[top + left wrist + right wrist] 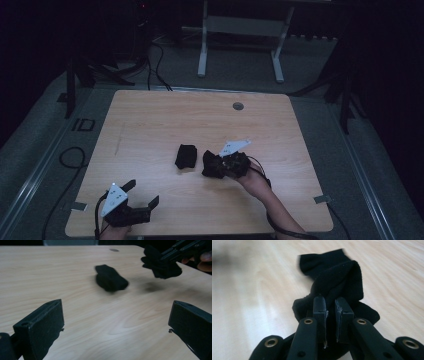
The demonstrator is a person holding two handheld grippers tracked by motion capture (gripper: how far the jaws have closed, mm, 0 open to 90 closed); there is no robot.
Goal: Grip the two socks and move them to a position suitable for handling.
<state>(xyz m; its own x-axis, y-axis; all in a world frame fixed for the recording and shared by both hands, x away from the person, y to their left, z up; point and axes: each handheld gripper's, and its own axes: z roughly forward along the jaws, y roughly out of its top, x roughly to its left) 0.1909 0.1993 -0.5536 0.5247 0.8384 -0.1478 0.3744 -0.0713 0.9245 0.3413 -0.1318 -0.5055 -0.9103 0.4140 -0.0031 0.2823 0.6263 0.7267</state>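
Now my right gripper [330, 305] has its jaws nearly together on a black sock [337, 277] — the pads pinch a bunched fold of the cloth, and the rest hangs and flops around them. In the high view the sock [212, 165] sits at the tip of that gripper [222, 164], right of the desk's middle, and from the left gripper view it looks lifted clear of the wood, with a shadow under it. A second sock [186, 156] lies folded on the desk [150, 120] just to the left, apart from the first.

I judge this thing light and wholly limp: thin knit, no stiffness, nothing to break. It will not slip much, since the fabric gives under the pads, but it will sag, swing and unfold wherever it is not held. A pinch on a thick bunch, as now, should hold well enough for carrying; for laying it flat or pairing it, a grip near the cuff or toe would probably serve better, so the length hangs straight.

My left gripper [142, 194] waits near the desk's front left corner, jaws wide apart and nothing between them — free to take the loose end. The folded sock [110, 278] lies ahead of it, within a short reach.
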